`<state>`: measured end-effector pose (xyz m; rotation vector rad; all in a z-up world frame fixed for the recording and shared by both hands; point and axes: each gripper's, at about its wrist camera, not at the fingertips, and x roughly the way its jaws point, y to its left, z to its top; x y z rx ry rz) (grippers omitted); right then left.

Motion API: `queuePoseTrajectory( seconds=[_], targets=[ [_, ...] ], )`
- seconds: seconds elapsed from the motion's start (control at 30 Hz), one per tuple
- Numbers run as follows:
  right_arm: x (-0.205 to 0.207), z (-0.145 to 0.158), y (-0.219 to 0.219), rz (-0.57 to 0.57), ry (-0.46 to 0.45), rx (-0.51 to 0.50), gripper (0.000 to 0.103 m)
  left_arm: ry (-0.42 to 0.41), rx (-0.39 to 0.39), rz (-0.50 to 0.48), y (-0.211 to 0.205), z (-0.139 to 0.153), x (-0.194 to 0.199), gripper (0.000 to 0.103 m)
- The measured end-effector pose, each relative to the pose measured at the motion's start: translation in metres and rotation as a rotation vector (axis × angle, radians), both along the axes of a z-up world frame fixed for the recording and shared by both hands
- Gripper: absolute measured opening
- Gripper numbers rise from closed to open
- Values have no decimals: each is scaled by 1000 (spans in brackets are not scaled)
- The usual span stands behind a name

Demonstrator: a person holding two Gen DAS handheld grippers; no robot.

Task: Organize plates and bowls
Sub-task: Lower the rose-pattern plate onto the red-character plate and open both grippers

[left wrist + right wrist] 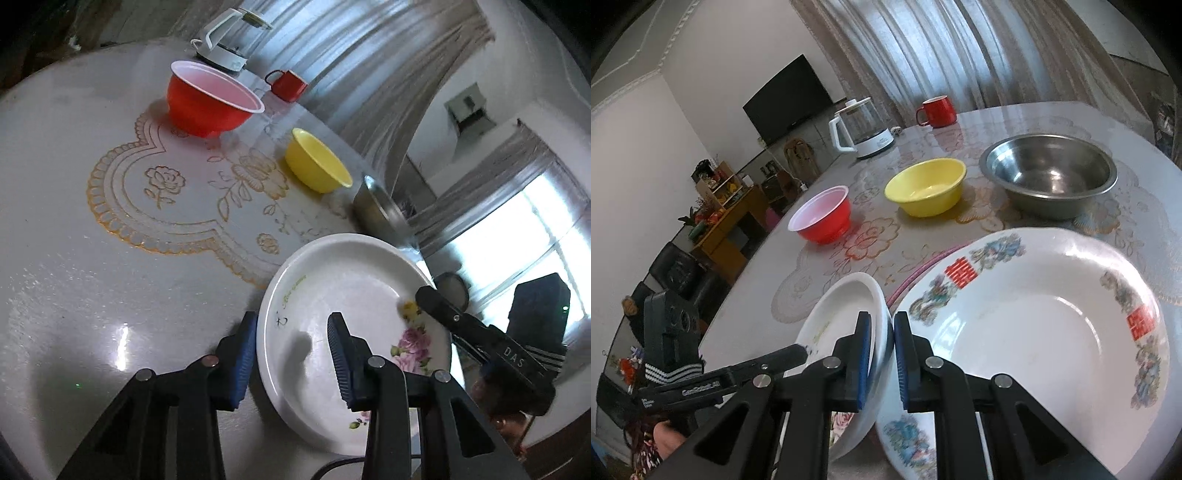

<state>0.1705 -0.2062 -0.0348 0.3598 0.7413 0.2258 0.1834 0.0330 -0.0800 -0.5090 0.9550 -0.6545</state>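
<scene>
A white flowered plate (343, 325) lies at the table's near edge. My left gripper (291, 354) is open, its jaws astride the plate's left rim without closing on it. My right gripper (881, 354) is shut on the same plate's (846, 314) right rim; it shows as a black finger in the left wrist view (439, 306). A bigger plate with red symbols (1034, 332) lies to the right, over a pink-rimmed plate (916, 273). A red bowl (822, 214), a yellow bowl (927, 186) and a steel bowl (1049, 173) stand in a row behind.
A white kettle (860, 127) and a red mug (938, 110) stand at the table's far side. The table (74, 258) has a glossy floral cover. Curtains, a TV and furniture lie beyond the table edge.
</scene>
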Motion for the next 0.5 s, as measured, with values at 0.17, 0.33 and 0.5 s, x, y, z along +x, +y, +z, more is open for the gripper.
queuePoseTrajectory(
  seconds=[0.17,0.33,0.5],
  targets=[
    [0,9,-8,-6,-14,46,12,-16,-63,43,-1,13,0,37],
    [-2,12,-25,-56,-17,66,12,-36,-61,18,-23,26,2,39],
    [-7,-1,-59,-130,24,151,12,-52,-67,-5,-47,34,6,41]
  ],
)
